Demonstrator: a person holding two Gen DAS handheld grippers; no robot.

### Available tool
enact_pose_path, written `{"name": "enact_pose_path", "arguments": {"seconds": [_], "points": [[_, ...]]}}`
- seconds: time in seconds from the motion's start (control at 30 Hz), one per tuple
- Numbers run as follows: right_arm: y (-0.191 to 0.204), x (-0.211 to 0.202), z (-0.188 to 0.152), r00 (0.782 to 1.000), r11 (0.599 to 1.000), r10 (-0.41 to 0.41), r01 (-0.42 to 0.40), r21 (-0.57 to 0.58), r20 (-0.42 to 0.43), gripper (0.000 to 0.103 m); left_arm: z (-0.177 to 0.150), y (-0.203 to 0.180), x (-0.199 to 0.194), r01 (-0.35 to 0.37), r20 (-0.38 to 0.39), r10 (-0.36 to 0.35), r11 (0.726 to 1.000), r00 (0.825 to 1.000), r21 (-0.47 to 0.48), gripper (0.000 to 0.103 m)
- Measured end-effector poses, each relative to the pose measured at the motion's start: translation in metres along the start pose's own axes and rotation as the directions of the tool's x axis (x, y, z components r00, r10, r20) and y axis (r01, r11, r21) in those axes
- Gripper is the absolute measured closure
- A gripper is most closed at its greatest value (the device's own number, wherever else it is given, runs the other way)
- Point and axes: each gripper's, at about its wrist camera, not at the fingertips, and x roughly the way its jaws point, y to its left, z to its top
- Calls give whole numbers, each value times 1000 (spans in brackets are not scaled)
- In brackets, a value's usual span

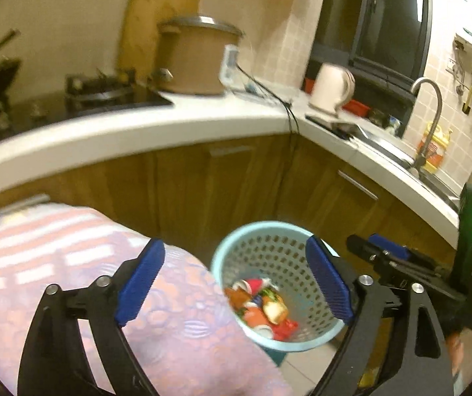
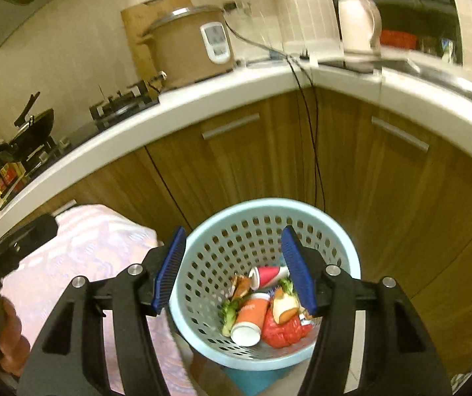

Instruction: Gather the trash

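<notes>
The left gripper (image 1: 234,283) hangs with its jaws wide and nothing between them. The right gripper (image 2: 234,269) is above the pale blue basket (image 2: 341,247), jaws parted and empty. The basket stands on the floor by the wooden cabinets (image 2: 242,165), beside a pink patterned cloth (image 1: 70,264). Inside lie paper cups (image 2: 249,321), red wrapping (image 2: 285,330) and food scraps (image 2: 229,312).

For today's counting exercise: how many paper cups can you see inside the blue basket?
2. An orange paper cup lies on its side near the front of the blue basket, its mouth toward the camera; a red paper cup lies behind it. Others may be hidden under the food scraps.
</notes>
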Motion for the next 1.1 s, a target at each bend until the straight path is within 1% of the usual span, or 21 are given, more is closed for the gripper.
{"name": "enact_pose_path", "arguments": {"seconds": [0.07,0.13,0.2,0.3,0.37,0.5,0.6,0.67,0.7,0.8,0.87,0.93,1.1], "points": [[9,-11,-3,999,1000,-28,28,5,22,42,-3,3,-17,-21,27,21,1000,999,10,16],[14,-20,-10,998,998,-56,55,23,35,40,-9,8,-34,-36,50,35,999,998,17,14],[18,-30,-18,996,996,-81,79,45,48,40,-18,11,-48,-65,77,63,997,995,32,13],[23,-41,-31,991,991,-124,121,58,58,40,-37,16,-69,-122,124,112,990,986,76,13],[28,-49,-37,986,988,-148,144,60,69,40,-46,19,-76,-144,145,132,987,981,75,13],[41,-65,-52,977,983,-176,168,71,117,40,-66,24,-85,-148,185,129,984,974,94,12],[55,-65,-68,977,984,-167,157,88,129,40,-71,27,-86,-143,180,126,986,976,87,12],[64,-66,-76,974,982,-183,174,77,134,40,-70,28,-89,-148,177,133,986,975,73,12],[69,-65,-79,973,981,-188,179,71,135,40,-70,28,-93,-153,188,138,986,972,66,11],[77,-67,-81,974,983,-179,172,60,140,40,-70,34,-99,-202,225,189,978,956,40,9],[81,-68,-82,973,984,-178,173,45,145,40,-71,39,-98,-221,225,209,975,952,27,9],[87,-69,-82,971,983,-182,180,27,154,40,-72,43,-96,-222,214,214,975,953,15,9],[104,-74,-87,956,972,-219,231,-42,197,40,-73,48,-97,-210,212,205,978,956,3,9]]}}
